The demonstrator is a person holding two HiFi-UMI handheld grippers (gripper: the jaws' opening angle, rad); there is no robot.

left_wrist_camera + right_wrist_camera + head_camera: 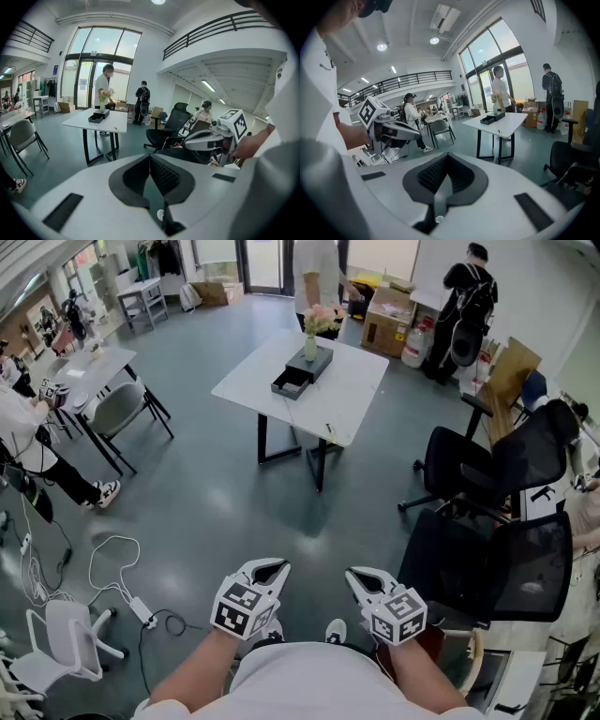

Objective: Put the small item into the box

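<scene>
Being carried low, the left gripper and right gripper are held closed on nothing, since the box and what is judged the small item are seen on the table well ahead.

Straight ahead of your left tool and right tool, the grey floor lies bare up to the white bench, so that lane is free. Just right of the right tool, two black office chairs crowd in, one beyond the other, closing that side. Left of the left tool, a white cable loops over the floor near a small white chair. Far ahead, the bench's near and right-hand parts are bare. The black box sits toward its far left with a vase of flowers at the box's far end, and a person stands close behind the bench.
</scene>
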